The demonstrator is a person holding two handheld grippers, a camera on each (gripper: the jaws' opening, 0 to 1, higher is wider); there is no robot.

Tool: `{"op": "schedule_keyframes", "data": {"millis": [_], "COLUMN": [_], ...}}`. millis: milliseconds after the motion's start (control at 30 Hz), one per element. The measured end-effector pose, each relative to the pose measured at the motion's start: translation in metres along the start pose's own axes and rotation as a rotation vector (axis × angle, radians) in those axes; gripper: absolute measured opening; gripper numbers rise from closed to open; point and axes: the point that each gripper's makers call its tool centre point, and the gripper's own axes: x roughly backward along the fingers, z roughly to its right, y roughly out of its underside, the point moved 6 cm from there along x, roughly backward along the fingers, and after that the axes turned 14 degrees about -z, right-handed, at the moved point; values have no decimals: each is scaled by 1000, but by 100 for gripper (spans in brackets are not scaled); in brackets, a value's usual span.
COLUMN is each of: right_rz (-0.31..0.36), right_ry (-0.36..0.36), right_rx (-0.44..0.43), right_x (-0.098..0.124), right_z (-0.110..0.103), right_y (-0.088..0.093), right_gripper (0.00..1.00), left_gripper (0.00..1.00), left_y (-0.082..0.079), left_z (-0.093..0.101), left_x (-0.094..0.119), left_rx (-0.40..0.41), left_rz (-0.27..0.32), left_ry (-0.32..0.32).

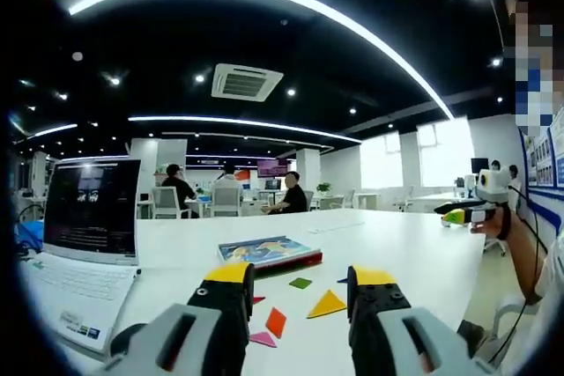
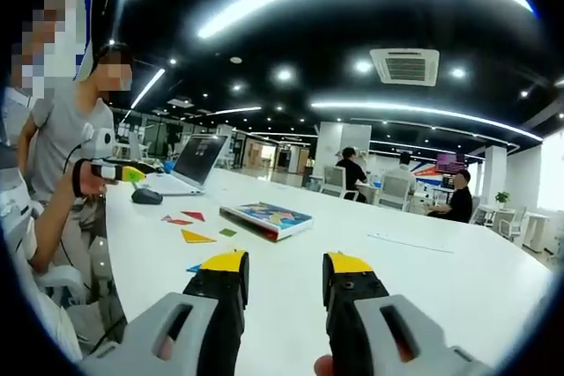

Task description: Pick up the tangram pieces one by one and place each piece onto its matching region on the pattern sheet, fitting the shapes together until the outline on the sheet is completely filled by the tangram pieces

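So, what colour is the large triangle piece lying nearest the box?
Yellow; the large triangle shows best in the left gripper view.

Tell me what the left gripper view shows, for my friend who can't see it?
The left gripper, open and empty, hangs over a white table with loose tangram pieces: a yellow triangle, an orange piece, a pink one and a green one. Behind them lies a colourful box, and a laptop stands on the left.
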Motion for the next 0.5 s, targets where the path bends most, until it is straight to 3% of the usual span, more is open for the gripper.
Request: {"op": "schedule_keyframes", "data": {"millis": [100,200,500], "right_rz": [6,20,-36], "right_ry": [-9,-69,-124], "right_rx": [-5,-15,47], "right_x": [-1,-7,-30], "right_z": [1,2,7], "right_y": [-3,-13,-43], "right_gripper": [36,36,40], "left_gripper": [44,44,44], "left_y": [1,2,2], "left_z": [1,0,-11], "left_x": [-1,-1,7], "left_rx": [-1,3,20], "left_rz": [-4,-6,4], "left_ry": [2,2,-22]}}
